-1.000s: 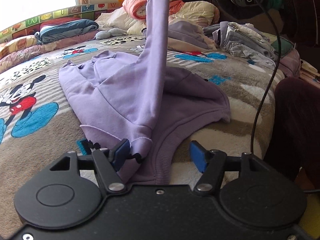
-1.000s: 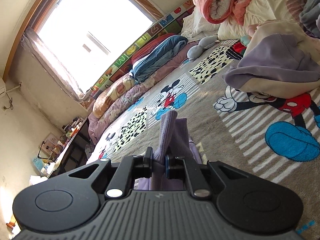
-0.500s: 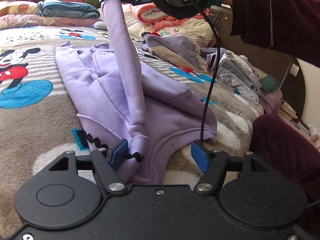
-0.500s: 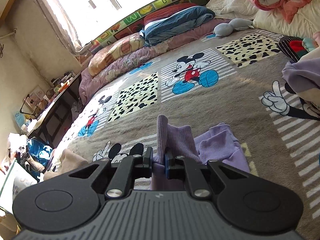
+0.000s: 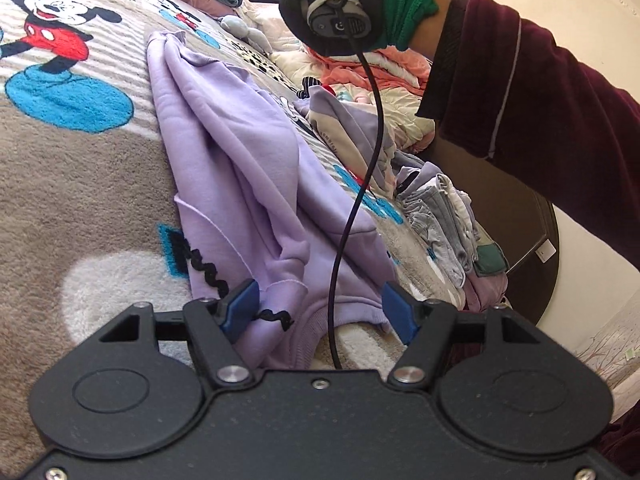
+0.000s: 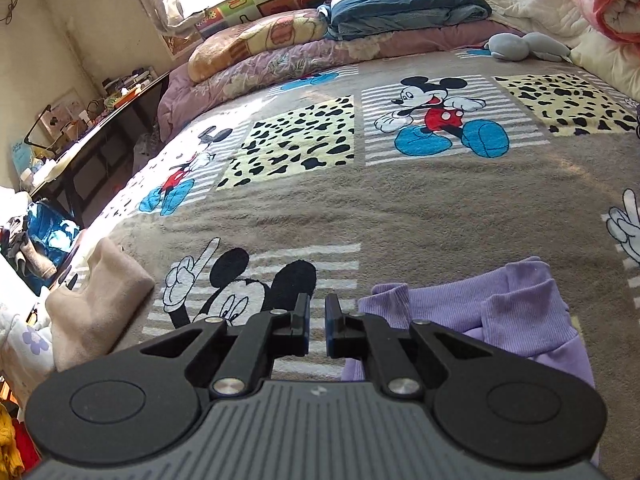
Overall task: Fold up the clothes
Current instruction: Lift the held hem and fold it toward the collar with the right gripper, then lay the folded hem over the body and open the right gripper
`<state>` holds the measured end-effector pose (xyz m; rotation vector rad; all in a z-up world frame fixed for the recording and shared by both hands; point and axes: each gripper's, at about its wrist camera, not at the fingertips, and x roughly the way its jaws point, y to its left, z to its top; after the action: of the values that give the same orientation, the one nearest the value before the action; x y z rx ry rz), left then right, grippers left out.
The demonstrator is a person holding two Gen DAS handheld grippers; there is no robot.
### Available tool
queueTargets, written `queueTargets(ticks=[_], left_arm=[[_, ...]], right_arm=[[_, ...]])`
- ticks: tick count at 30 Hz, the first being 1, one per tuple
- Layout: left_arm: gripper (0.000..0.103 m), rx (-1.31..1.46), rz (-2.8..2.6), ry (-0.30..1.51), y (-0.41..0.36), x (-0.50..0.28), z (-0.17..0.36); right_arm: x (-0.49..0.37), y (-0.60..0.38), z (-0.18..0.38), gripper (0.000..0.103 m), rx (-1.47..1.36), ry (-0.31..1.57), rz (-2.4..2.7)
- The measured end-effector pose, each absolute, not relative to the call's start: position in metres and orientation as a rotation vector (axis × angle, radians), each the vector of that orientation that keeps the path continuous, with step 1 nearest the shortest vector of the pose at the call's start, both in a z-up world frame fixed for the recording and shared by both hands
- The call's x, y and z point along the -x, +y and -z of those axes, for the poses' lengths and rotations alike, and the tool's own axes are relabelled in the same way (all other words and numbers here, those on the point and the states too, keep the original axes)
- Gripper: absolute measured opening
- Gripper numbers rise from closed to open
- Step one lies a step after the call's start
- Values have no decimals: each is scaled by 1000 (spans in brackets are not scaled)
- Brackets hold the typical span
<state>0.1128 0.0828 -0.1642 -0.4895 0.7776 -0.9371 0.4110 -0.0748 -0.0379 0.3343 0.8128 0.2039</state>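
A lilac sweatshirt [image 5: 240, 168] lies on the Mickey Mouse blanket [image 5: 80, 184], its sleeve laid along the body. My left gripper [image 5: 318, 308] is open, its blue pads either side of the hem; the left pad [image 5: 240, 306] touches the fabric. In the right wrist view the sweatshirt's ribbed cuffs [image 6: 480, 304] lie flat just right of my right gripper [image 6: 317, 320]. Its jaws stand a narrow gap apart with nothing between them. The gloved right hand with its cable [image 5: 340, 8] hangs above the sweatshirt's far end.
A pile of unfolded clothes [image 5: 436, 208] lies right of the sweatshirt. A beige garment [image 6: 92, 296] sits at the blanket's left edge. Folded quilts and pillows [image 6: 360, 28] line the far side. A desk [image 6: 100, 120] stands at the left.
My right gripper lowered the raised sleeve onto the sweatshirt and let go of the cuff; its jaws have parted slightly. The left gripper stayed open at the hem.
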Motion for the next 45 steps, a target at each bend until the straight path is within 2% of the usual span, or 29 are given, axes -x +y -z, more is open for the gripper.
queueTargets(ticks=[4,5,6,7,13,21,23,24,25,38,45], left_arm=[[67,503,940,786,84,-116,166],[67,509,940,789,85,-117,166],[67,511,939,791,86,-117,166],[67,514,938,792,88,-117,166],[67,547,935,801,90,-119,168],[67,579,936,806,99,-120,170],[67,581,936,808,101,-121,169],[67,583,936,809,102,-123,168],[67,588,936,810,103,-124,168],[67,813,937,845,134,-136,191],[67,946,928,858,152,-138,204]], right_arm=[[-411,-80,48,16,-219,810,-258],[-409,-85,50,21,-193,813,-274],[-407,-92,53,33,-173,814,-287],[-404,-101,57,41,-158,814,-296],[-390,-141,80,55,-156,849,-352],[-387,-141,101,54,-124,899,-416],[-384,-145,102,40,-170,891,-446],[-383,-148,103,22,-193,886,-461],[-382,-150,104,15,-216,882,-476],[-383,-179,79,11,-452,700,-528],[-392,-174,106,11,-446,747,-410]])
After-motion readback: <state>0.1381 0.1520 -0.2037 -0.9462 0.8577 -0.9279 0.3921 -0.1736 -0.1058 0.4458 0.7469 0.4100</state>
